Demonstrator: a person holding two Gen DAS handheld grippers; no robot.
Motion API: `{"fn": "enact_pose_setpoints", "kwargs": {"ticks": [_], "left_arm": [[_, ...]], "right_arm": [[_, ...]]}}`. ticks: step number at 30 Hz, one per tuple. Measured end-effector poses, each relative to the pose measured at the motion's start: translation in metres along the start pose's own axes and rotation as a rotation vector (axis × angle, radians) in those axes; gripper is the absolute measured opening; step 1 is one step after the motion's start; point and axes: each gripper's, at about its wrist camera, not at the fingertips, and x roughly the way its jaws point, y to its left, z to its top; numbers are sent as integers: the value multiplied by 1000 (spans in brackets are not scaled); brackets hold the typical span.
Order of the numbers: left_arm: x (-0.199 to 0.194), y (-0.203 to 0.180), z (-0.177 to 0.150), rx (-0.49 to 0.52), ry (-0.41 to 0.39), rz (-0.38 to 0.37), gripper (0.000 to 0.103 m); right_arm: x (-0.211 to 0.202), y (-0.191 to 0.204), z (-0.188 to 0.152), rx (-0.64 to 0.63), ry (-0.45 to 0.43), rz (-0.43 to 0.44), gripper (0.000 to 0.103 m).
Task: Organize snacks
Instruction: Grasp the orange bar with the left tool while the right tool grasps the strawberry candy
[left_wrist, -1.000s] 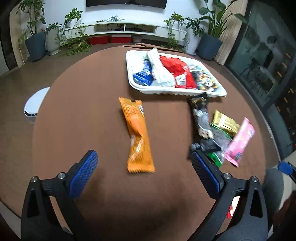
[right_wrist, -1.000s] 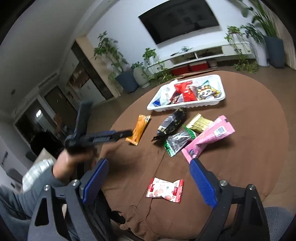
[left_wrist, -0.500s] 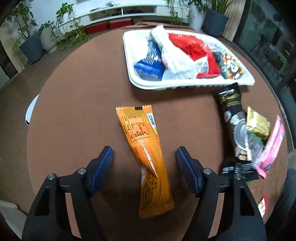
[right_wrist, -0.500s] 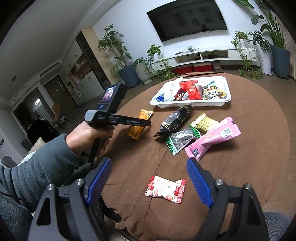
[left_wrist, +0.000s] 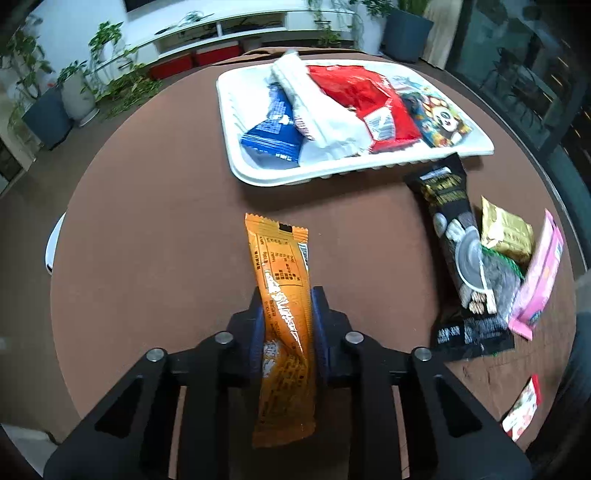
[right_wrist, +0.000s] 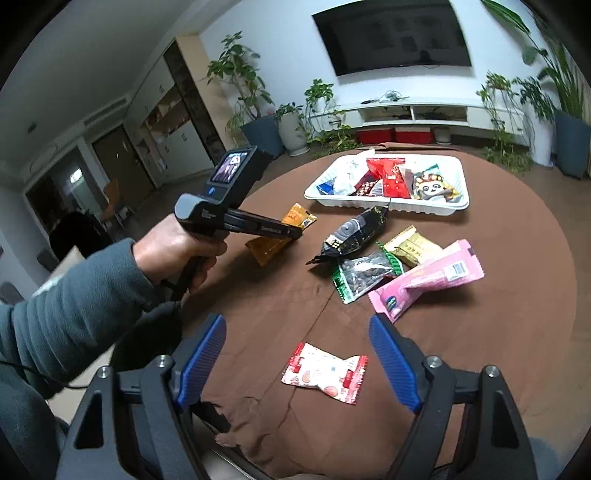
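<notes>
two blue pads of my left gripper (left_wrist: 287, 314) are closing on the orange snack bar (left_wrist: 282, 295), pressing it from both sides near its middle; the wrapper bulges between them and its far end points toward the white tray (left_wrist: 236, 162). the bar sits about mid-table on the brown round table (left_wrist: 147, 221), nearer my edge than the tray, which lies by the far edge. in the tray i see a blue packet (left_wrist: 271, 133), a white one (left_wrist: 321, 110), a red one (left_wrist: 362, 96) and a panda-print one (left_wrist: 439, 118). toward the right edge a black packet (left_wrist: 454, 240), a gold packet (left_wrist: 508, 232), a green-trimmed bag (left_wrist: 500, 269) and a pink packet (left_wrist: 539, 273) overlap in a heap.

from the right wrist view, my right gripper (right_wrist: 297, 365) is slowly closing yet stands wide, nothing between its pads. a red-and-white candy packet (right_wrist: 325, 373) lies on the table beyond the fingers, near the close edge, untouched. my left hand (right_wrist: 177, 251) holds the other gripper angled down over the orange bar (right_wrist: 271, 240), left of the black packet (right_wrist: 354, 232). the pink packet (right_wrist: 428, 280) lies toward the right edge, the tray (right_wrist: 388, 206) at the far edge.
</notes>
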Motion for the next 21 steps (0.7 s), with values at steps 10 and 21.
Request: {"fn": "enact_pose_setpoints", "kwargs": {"ticks": [10,21], "left_arm": [[-29,5,-36,-2,-21,-71,18],[-61,-17,-90,-40,-56,-192,18]], "right_arm": [[26,-4,12,-272,221,-38,74],[82,8,5,-611,532,68,65]]}}
